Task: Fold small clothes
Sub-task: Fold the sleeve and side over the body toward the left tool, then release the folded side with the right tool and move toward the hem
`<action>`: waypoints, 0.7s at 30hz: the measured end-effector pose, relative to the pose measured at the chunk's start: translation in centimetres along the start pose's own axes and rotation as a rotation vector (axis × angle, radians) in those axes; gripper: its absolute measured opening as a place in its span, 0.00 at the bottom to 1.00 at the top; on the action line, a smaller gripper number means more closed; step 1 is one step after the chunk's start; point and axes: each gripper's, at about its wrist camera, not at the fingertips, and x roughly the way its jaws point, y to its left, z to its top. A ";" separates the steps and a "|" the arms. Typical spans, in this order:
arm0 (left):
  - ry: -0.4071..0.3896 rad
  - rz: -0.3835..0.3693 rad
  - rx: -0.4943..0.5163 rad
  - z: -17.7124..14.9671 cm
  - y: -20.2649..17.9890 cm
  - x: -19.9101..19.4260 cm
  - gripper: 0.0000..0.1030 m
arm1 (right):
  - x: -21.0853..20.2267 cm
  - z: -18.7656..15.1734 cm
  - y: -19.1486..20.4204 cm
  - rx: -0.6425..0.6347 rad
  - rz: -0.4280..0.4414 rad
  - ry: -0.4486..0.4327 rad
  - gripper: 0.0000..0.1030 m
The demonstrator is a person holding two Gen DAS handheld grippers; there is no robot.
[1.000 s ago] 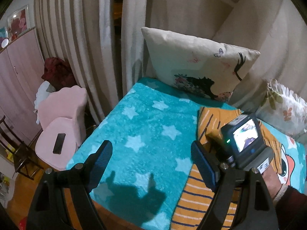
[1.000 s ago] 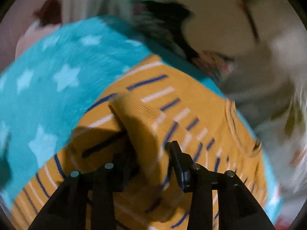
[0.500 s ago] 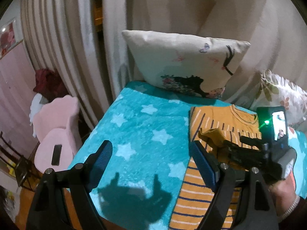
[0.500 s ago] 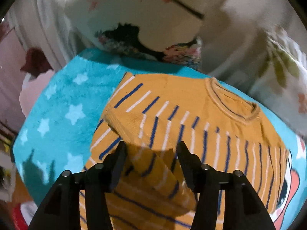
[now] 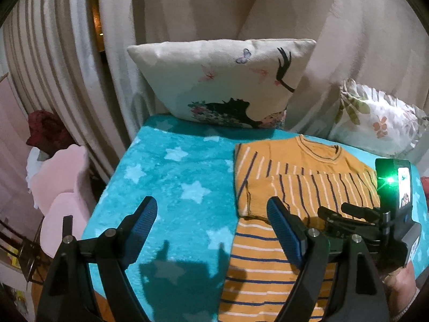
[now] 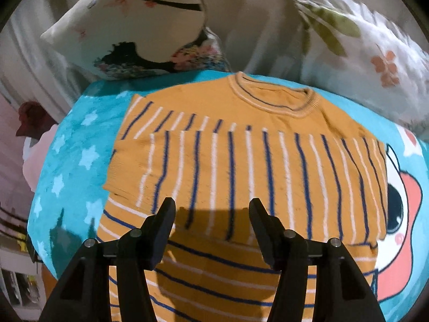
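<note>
A small mustard sweater with blue and white stripes (image 6: 241, 161) lies flat on the turquoise star blanket (image 5: 174, 177); it also shows in the left wrist view (image 5: 308, 190). A sleeve lies folded across its chest. My right gripper (image 6: 211, 214) is open and empty, just above the sweater's middle. It shows in the left wrist view (image 5: 335, 214) to the right. My left gripper (image 5: 211, 214) is open and empty, above the blanket at the sweater's left edge.
A cream cushion with a dark print (image 5: 225, 86) and a floral cushion (image 5: 375, 118) lean on the wall behind the sweater. A pink chair (image 5: 61, 187) stands left of the bed. The blanket's near edge (image 5: 161, 303) drops off below my left gripper.
My right gripper has let go of the sleeve, which now lies flat across the sweater, and has opened and drawn back. My left gripper has swung right towards the sweater.
</note>
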 end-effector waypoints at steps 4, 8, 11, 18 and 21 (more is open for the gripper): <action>0.027 -0.028 0.010 -0.3 -0.4 0.5 0.81 | -0.3 -0.5 -0.8 0.024 -0.013 -0.002 0.60; 0.045 -0.035 0.022 -0.5 -0.6 0.9 0.81 | -0.5 -1.1 -1.1 0.041 -0.023 0.001 0.60; 0.070 -0.058 0.016 -0.7 -0.5 1.3 0.81 | -0.5 -1.3 -1.2 0.049 -0.028 0.003 0.60; 0.122 -0.084 0.026 -1.3 -0.7 2.2 0.81 | -0.8 -1.9 -1.2 0.064 -0.045 0.004 0.60; 0.129 -0.091 0.030 -1.4 -0.8 2.4 0.81 | -0.8 -2.2 -1.4 0.073 -0.054 0.007 0.61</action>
